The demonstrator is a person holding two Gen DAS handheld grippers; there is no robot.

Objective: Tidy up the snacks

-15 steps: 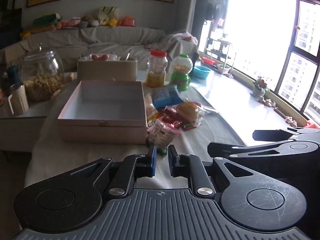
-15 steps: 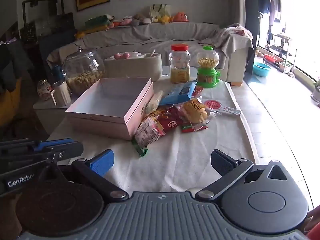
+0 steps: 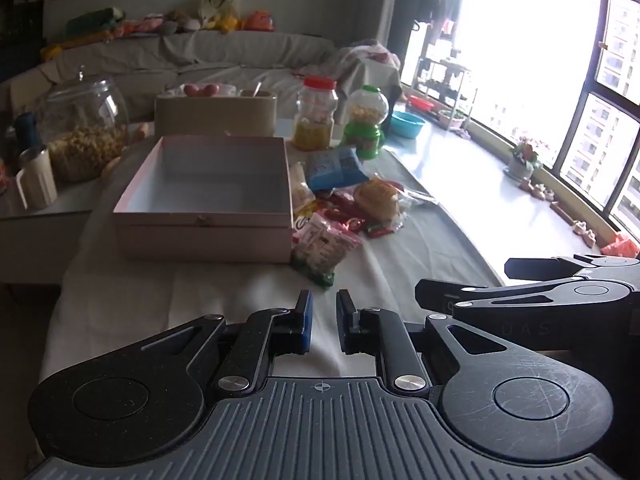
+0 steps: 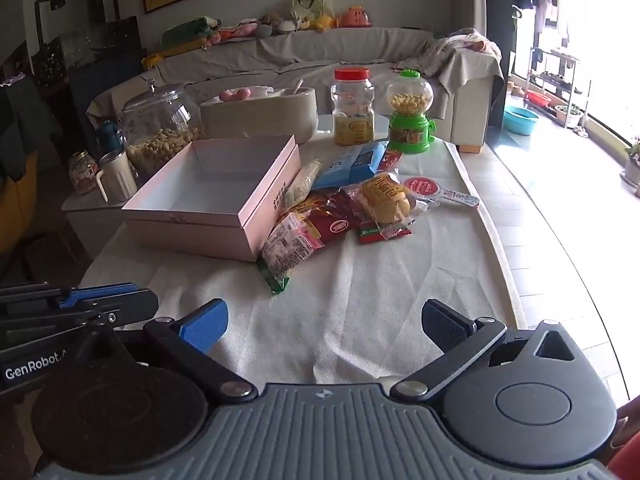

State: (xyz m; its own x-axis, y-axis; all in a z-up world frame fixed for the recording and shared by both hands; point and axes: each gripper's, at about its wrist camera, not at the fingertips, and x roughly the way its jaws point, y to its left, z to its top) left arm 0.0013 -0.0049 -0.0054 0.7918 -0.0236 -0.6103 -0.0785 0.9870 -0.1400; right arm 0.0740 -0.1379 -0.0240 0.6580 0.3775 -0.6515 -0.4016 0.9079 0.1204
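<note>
An open, empty pink box (image 4: 224, 200) (image 3: 208, 196) stands on a white cloth. To its right lies a pile of snacks: a pink-white packet (image 4: 290, 246) (image 3: 324, 246) nearest me, red packets (image 4: 332, 216), a yellow bun packet (image 4: 386, 198) (image 3: 378, 196), a blue packet (image 4: 352, 166) (image 3: 334, 166) and a round red lollipop (image 4: 422, 188). My left gripper (image 3: 322, 322) is nearly closed and empty, low over the cloth in front of the box. My right gripper (image 4: 324, 320) is open and empty, in front of the snack pile.
Behind the box are a beige container (image 4: 260, 114), a red-lidded jar (image 4: 352, 108) and a green candy dispenser (image 4: 410, 114). A big glass jar of nuts (image 4: 160, 132) and a cup (image 4: 116, 176) stand on a side table at left. A sofa is behind; windows at right.
My left gripper's fingers have parted slightly. Both views have shifted only a little.
</note>
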